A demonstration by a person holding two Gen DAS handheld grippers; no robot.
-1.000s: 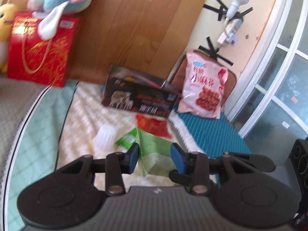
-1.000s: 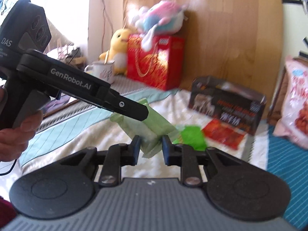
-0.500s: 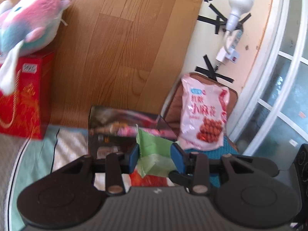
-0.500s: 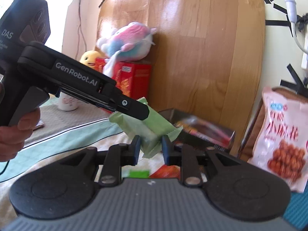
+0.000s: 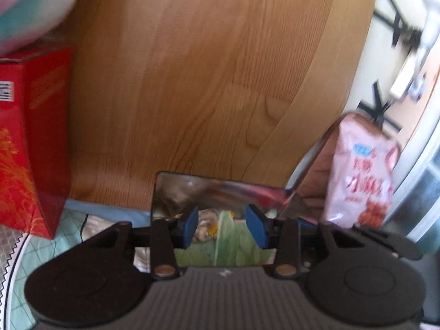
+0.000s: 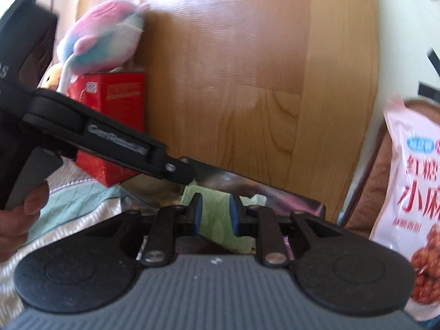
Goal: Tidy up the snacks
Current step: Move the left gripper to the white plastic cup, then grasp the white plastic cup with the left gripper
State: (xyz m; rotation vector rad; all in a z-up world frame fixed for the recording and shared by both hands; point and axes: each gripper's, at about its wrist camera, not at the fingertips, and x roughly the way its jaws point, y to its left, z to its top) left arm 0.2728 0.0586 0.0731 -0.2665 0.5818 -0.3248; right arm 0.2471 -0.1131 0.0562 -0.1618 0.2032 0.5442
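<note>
Green packet stays pinched in my right claw above the open box at twelve o'clock, while my left claw is opening off it; I'd release only once it's over the opening.

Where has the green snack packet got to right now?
The green snack packet sits low and central in both views, clamped in the right gripper, just above the open dark box by the wooden board.

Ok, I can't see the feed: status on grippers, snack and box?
Right gripper shut on green snack packet. Left gripper opening around it. Packet over open snack box. Nothing blocking.
</note>
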